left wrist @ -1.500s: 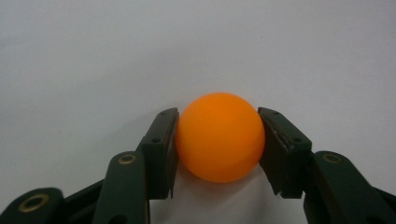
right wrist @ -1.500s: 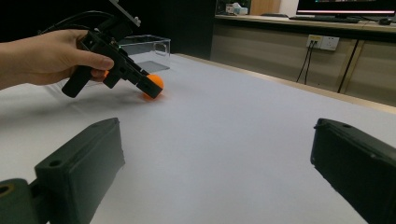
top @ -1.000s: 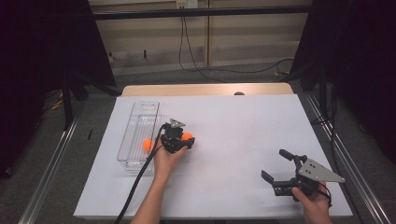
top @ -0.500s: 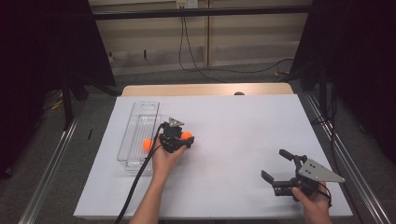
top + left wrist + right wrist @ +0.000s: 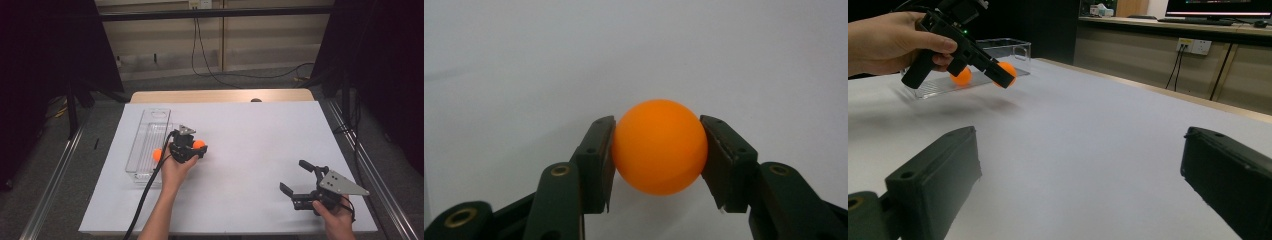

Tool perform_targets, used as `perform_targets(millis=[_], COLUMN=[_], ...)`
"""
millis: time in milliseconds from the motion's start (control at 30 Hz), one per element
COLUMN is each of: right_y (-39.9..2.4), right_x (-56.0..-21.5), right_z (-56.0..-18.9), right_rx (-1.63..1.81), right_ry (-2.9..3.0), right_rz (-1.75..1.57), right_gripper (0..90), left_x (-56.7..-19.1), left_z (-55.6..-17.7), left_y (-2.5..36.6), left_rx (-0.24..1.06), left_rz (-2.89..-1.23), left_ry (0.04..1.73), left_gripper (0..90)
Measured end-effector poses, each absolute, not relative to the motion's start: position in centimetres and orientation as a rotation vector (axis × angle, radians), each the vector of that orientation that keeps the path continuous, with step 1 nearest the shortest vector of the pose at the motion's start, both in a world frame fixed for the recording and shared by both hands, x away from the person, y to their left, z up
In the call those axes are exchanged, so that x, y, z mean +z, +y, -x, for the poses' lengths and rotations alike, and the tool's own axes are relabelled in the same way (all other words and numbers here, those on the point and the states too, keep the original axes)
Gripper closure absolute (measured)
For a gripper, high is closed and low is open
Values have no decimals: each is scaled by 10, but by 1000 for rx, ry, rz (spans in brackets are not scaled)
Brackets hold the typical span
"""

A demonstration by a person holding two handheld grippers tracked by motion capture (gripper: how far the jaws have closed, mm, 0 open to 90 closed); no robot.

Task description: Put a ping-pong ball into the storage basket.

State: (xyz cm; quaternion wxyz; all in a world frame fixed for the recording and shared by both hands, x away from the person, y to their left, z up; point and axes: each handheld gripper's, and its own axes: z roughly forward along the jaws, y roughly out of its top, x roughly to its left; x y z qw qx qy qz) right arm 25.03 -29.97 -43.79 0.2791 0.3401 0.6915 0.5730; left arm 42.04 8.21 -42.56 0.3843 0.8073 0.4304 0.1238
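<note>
My left gripper [image 5: 657,123] is shut on an orange ball [image 5: 659,150], its two pads pressing the ball's sides just above the white table. From the high view this left gripper [image 5: 199,147] and its ball [image 5: 199,144] hang just right of a clear plastic tray [image 5: 150,125]. A second orange ball [image 5: 157,154] lies in that tray. At the table's near right, my right gripper [image 5: 295,176] stands open, holding nothing. In the right gripper view its jaws [image 5: 1080,145] spread wide, and farther off are the left gripper [image 5: 1000,75], the held ball [image 5: 1007,71] and the tray's ball [image 5: 962,76].
The white table [image 5: 260,130] has a wooden strip along its far edge. Metal rails run down both sides of it. A black cable trails from the left gripper toward the near edge. Dark curtains flank the room.
</note>
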Motion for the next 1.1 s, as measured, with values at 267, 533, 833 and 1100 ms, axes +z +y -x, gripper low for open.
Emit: perform_targets(millis=[267,533,833,1100], right_y=[-300,-299,-299,-299], right_x=[-438,-438,-438,-438], right_z=[-250,-250,-250,-250], right_rx=[1538,1537,1535,1535], right_ry=[1854,1854,1855,1856], right_rz=[-912,-913,-911,-912], right_gripper=[20,20,20,20], left_x=[-422,-418,-413,-409], left_z=[-419,-419,-418,-417], left_y=[83,86,90,91], left_rx=[316,324,328,332], left_rz=[-2057,-2050,-2045,-2045], left_ry=[1091,1094,1097,1093], left_gripper=[508,508,508,508])
